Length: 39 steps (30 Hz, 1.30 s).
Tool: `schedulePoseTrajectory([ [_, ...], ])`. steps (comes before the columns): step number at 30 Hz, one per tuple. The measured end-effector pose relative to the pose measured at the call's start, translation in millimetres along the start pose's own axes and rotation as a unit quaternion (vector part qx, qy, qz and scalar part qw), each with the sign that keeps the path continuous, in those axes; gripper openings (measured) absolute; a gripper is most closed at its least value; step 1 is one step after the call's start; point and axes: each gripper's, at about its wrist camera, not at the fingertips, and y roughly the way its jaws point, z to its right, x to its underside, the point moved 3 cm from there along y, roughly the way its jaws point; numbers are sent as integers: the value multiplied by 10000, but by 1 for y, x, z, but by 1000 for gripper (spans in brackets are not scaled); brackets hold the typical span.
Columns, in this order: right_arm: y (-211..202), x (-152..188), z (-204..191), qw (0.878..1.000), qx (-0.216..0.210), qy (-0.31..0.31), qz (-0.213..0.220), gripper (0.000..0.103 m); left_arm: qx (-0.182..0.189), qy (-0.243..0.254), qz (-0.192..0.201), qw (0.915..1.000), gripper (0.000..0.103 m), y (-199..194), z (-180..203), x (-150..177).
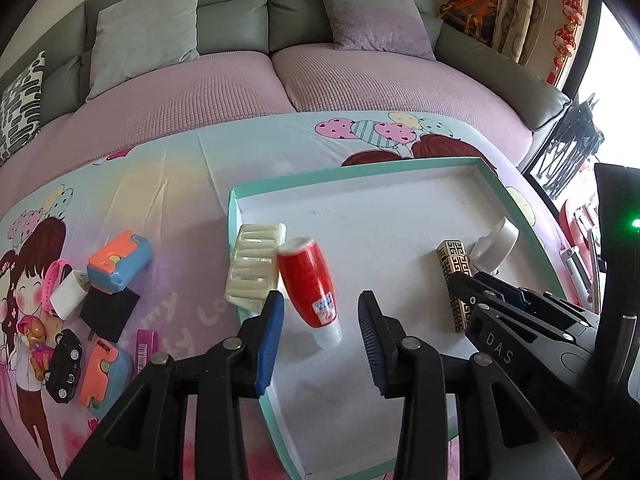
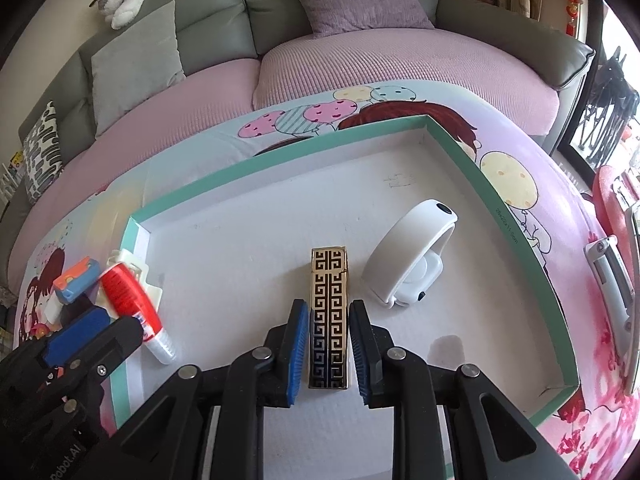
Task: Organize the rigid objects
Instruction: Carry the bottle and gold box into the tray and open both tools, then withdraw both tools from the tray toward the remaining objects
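Observation:
A white tray with a teal rim (image 1: 352, 172) (image 2: 280, 156) lies on a cartoon-print cloth. Inside it, a red tube with a white cap (image 1: 308, 284) (image 2: 124, 296) lies tilted between the blue pads of my left gripper (image 1: 320, 336). The jaws stand open, with a gap on each side of the tube. My right gripper (image 2: 329, 352) is shut on a gold-and-black patterned box (image 2: 329, 292) (image 1: 454, 264) that rests on the tray floor. A cream slotted soap dish (image 1: 254, 268) lies beside the tube. A white wristband (image 2: 412, 256) (image 1: 496, 240) sits right of the box.
Left of the tray on the cloth lie two orange-and-blue toys (image 1: 120, 260), a white cup (image 1: 68, 296), a pink band (image 1: 54, 284), a black square (image 1: 108, 308) and a black toy car (image 1: 64, 364). A sofa with cushions (image 1: 372, 12) stands behind.

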Motion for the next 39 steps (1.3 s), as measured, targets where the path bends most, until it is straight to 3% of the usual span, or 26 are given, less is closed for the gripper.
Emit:
schedulePoseTrajectory([
  [5, -4, -2, 0, 9999, -7, 27, 123, 26, -46, -112, 164, 9998, 48, -11, -7, -3],
  [8, -7, -3, 1, 9998, -24, 73, 202, 27, -133, -214, 249, 9994, 58, -16, -15, -4],
  [12, -10, -5, 2, 9995, -14, 110, 301, 53, -256, -380, 327, 9984, 60, -20, -27, -5],
  [14, -11, -6, 0, 9994, -4, 82, 335, 53, -321, -495, 330, 9977, 62, -20, -35, -5],
  [17, -11, -6, -1, 9994, -31, 54, 352, 60, -457, -643, 341, 9963, 76, -19, -45, -4],
  [20, -10, -6, -3, 9993, -58, 23, 360, 67, -587, -836, 363, 9941, 77, -19, -58, -3],
  [23, -10, -7, -4, 9993, -77, 14, 375, 72, -765, -1019, 338, 9913, 92, -16, -71, -1],
  [28, -11, -8, -4, 9989, -146, 79, 435, 89, -985, -1342, 461, 9850, 92, -19, -92, 3],
  [32, -11, -8, -6, 9989, -132, 87, 450, 92, -1113, -1601, 548, 9793, 98, -22, -107, 7],
  [34, -9, -7, -7, 9989, -150, 94, 439, 103, -1226, -1699, 586, 9761, 98, -23, -115, 9],
  [39, -11, -8, -14, 9985, -188, 27, 522, 103, -1457, -1898, 609, 9690, 98, -29, -136, 16],
])
